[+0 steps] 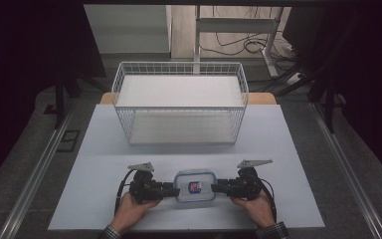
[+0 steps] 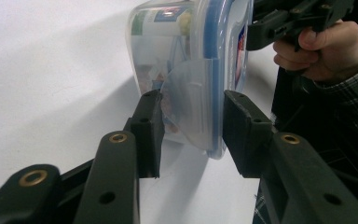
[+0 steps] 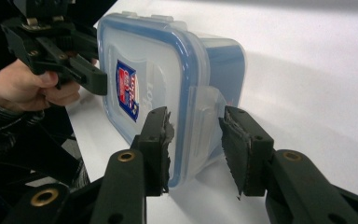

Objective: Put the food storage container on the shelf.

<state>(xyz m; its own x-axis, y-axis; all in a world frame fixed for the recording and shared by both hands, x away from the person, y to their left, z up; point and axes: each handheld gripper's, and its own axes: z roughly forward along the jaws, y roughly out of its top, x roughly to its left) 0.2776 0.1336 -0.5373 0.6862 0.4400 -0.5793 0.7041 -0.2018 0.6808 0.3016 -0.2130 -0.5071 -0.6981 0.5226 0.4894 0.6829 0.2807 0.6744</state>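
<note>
1. The left hand-held gripper point(image 1: 171, 189) is closed on the side clasp point(image 2: 191, 100) of the food container point(image 1: 195, 185), low in the centre of the frame; squeeze evenly.
2. The right hand-held gripper point(image 1: 218, 187) straddles the opposite clasp point(image 3: 204, 122); one pad touches, a firm grip I cannot tell.
3. Count: two grippers; one container; one wire basket point(image 1: 124, 94), upper centre; one table point(image 1: 288, 199).

High view looks down from above my side, facing twelve o'clock. My two gripper views sit close, facing each other across the shared food box point(image 1: 195, 186), at three and nine.
</note>
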